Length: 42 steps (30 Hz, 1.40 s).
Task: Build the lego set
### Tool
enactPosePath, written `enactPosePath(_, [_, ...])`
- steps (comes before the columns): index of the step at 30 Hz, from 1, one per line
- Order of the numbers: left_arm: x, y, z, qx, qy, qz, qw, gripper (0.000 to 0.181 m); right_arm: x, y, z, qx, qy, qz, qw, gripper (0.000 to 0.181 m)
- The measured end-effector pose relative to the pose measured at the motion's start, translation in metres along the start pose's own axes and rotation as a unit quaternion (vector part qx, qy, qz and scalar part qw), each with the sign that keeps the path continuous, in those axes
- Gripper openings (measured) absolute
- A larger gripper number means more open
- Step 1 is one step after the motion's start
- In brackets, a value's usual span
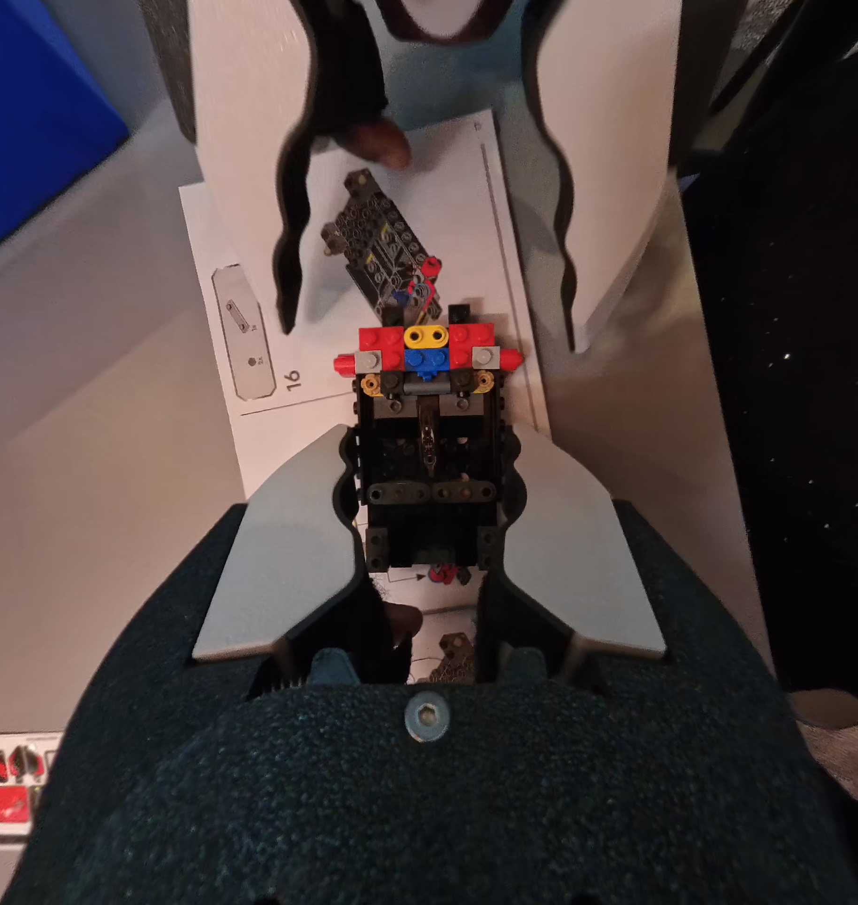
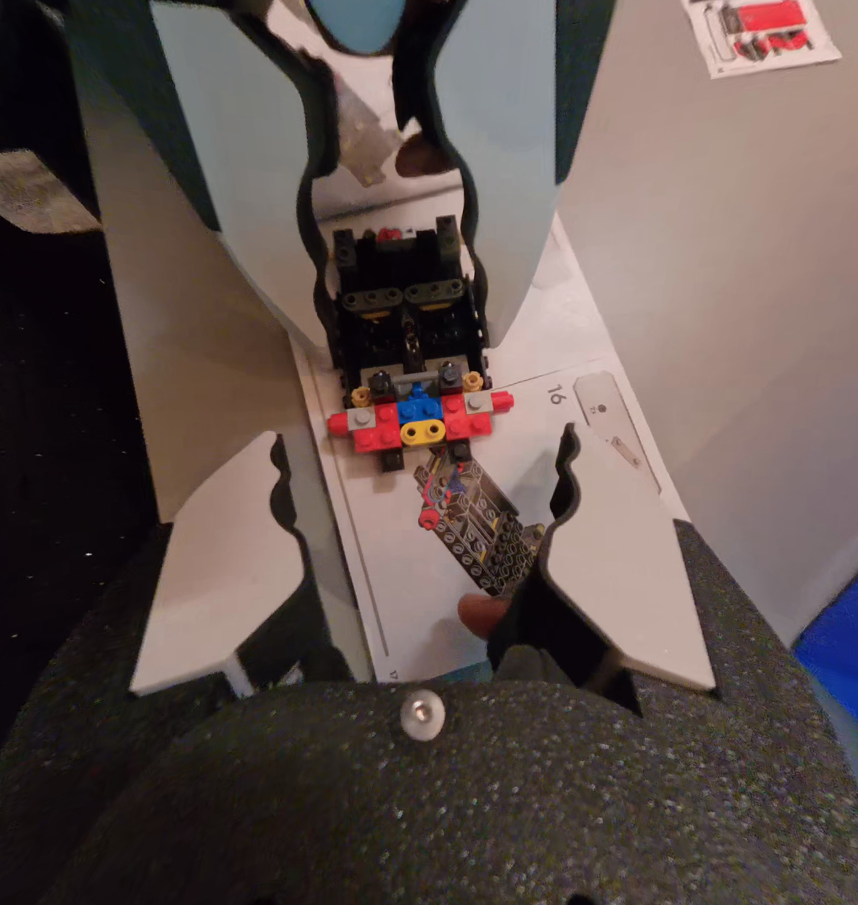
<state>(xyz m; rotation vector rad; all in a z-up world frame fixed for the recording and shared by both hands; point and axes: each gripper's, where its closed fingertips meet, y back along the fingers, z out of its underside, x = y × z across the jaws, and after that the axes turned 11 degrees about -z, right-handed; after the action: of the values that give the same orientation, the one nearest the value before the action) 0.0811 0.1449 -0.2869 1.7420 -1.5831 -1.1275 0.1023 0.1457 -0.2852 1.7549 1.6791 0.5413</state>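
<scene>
Left gripper [image 1: 429, 485] clamped on black lego chassis [image 1: 429, 470], fingers pressed against both its sides, held over open instruction booklet [image 1: 456, 196] on pale table [image 1: 99, 440]. Red, blue, yellow bricks [image 1: 427, 350] sit at chassis far end. Right gripper [image 2: 424, 455] jaws spread apart, nothing between them, facing the chassis' brick end, hovering over booklet. Sticker sheet [image 2: 759, 34] lies apart on table

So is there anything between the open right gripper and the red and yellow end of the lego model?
Nothing visible. The right gripper is open, its fingers flanking bare instruction booklet page just short of the lego model. The left gripper clamps the model's black body from the far side, leaving that coloured end clear.
</scene>
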Motion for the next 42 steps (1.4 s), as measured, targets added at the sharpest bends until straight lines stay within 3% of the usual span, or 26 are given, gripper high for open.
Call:
enactPosePath(3, [0.002,0.001,0.001,0.012,-0.018,-0.004,1.000,0.057,-0.003,0.011,-0.010,0.065,-0.007,-0.013,0.998,0.090])
enactPosePath(6, [0.002,0.001,0.000,0.022,-0.040,-0.004,0.999,0.057,-0.004,0.012,-0.008,0.086,-0.019,-0.025,0.996,0.088])
enactPosePath(21, [0.002,0.000,0.000,0.033,-0.029,0.025,0.999,0.057,-0.004,-0.006,-0.004,0.050,0.019,-0.016,0.998,0.070])
enactPosePath(40, [0.006,-0.001,0.000,0.053,-0.011,0.041,0.998,0.057,-0.007,-0.008,-0.001,0.035,0.002,-0.017,0.999,0.069])
enactPosePath(42, [0.006,-0.001,-0.001,0.060,-0.007,0.043,0.997,0.057,-0.007,-0.005,0.000,0.037,0.002,-0.007,0.999,0.080])
